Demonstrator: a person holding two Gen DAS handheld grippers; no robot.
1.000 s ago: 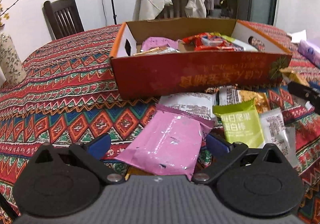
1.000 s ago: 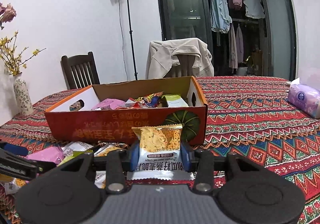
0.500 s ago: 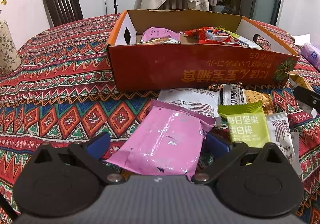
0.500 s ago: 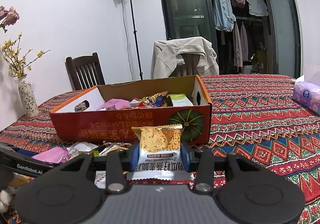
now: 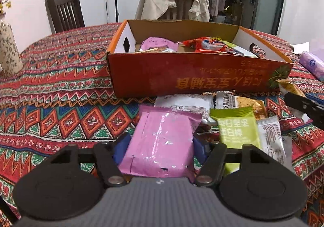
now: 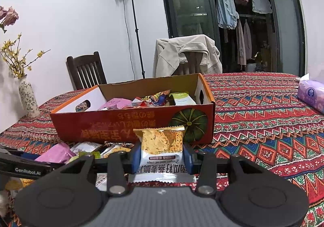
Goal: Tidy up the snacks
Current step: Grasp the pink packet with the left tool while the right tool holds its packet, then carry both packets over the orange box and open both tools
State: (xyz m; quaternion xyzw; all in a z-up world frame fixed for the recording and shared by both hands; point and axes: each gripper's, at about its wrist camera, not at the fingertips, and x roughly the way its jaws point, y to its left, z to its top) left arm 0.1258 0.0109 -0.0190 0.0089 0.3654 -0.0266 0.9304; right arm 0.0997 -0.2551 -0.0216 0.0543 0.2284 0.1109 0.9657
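Left tongs just narrowed onto pink snack packet, lower centre, on table. Right tongs pinching golden crisp packet before cardboard box. Both ready for boxing.

Each hand-held gripper pairs a ribbed grey body with 2 black round discs, black linkage arms on silver pivot screws, and blue finger pads; "GenRobot.AI" lettering marks one side.
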